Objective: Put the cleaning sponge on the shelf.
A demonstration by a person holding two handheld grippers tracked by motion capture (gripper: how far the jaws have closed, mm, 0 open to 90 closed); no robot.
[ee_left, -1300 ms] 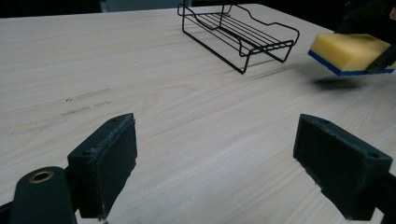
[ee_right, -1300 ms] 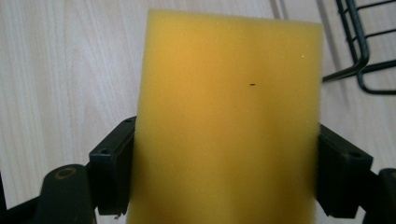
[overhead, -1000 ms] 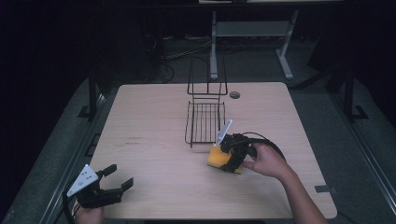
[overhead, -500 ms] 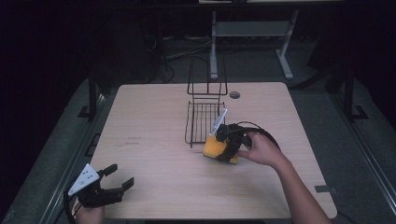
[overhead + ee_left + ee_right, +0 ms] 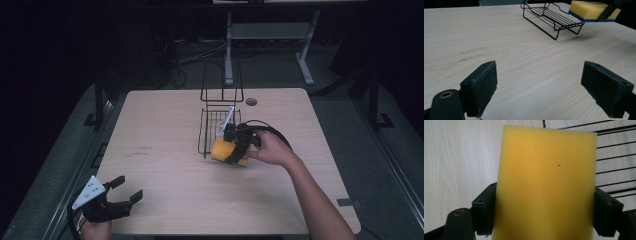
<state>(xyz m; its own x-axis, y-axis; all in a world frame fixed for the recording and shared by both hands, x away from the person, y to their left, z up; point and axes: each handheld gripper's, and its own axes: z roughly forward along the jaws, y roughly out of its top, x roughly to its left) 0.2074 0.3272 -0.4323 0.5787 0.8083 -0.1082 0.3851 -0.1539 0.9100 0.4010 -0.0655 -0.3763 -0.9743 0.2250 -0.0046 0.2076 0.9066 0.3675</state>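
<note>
One claw (image 5: pixel 234 148) grips the sponge (image 5: pixel 222 149), forearm angled toward the rack (image 5: pixel 212 131).

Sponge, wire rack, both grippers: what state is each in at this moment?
Sponge: yellow with a blue underside, clamped between the right gripper's jaws, lifted off the table at the rack's near edge.
Wire rack: stands on the table, nothing lying in its tray.
Right gripper: shut on the sponge.
Left gripper: open, holding nothing, at the table's near left corner.
Table: bare light wood.
</note>
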